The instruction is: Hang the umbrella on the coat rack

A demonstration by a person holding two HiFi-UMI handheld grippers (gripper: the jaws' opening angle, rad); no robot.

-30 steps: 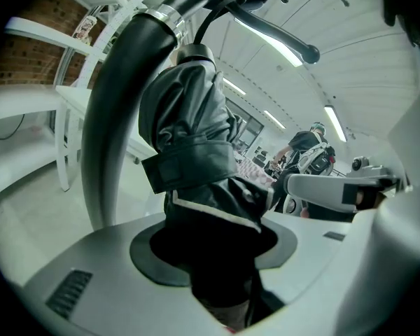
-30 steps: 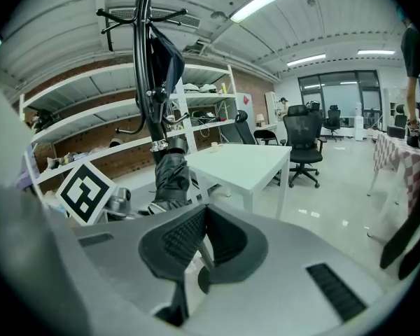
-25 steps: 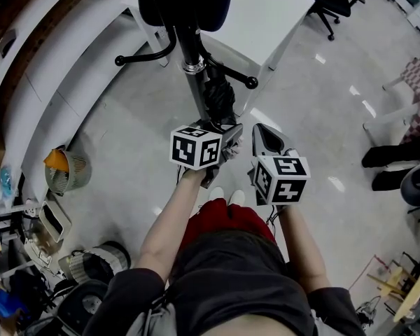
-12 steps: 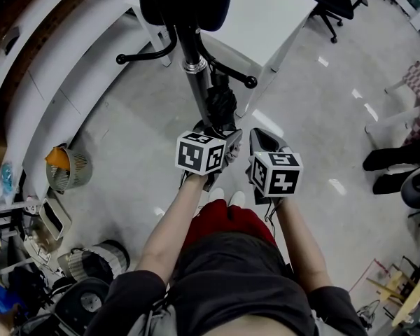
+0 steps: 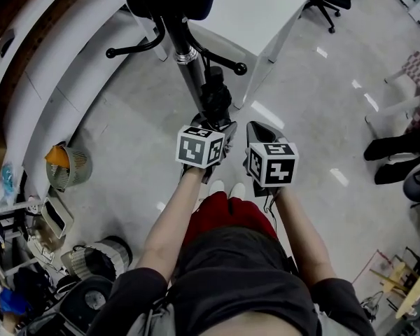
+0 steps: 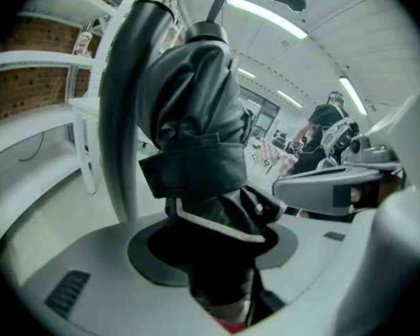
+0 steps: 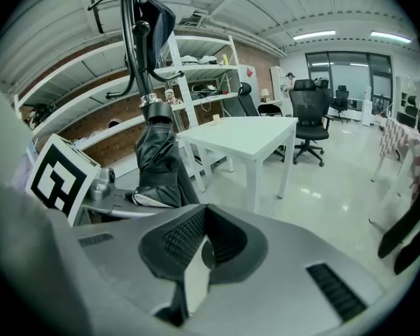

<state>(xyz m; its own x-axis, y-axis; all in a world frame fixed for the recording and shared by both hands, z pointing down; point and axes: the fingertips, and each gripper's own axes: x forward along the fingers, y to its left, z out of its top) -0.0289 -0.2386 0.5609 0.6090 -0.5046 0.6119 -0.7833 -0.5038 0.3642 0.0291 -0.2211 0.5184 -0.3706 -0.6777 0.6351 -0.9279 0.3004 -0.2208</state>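
Angled downward, my left tool [image 5: 221, 130] clamps the folded black fabric umbrella [image 5: 215, 98]; my right tool [image 5: 256, 129] alongside is closed, empty

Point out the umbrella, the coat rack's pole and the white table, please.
umbrella [image 6: 196, 131], left gripper view, on its folded black canopy above the strap.
coat rack pole [image 6: 117, 117], left gripper view, on the middle of the shaft.
white table [image 7: 241, 129], right gripper view, on the tabletop.

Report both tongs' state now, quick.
Left tongs: closed on the folded umbrella.
Right tongs: closed, nothing between them.
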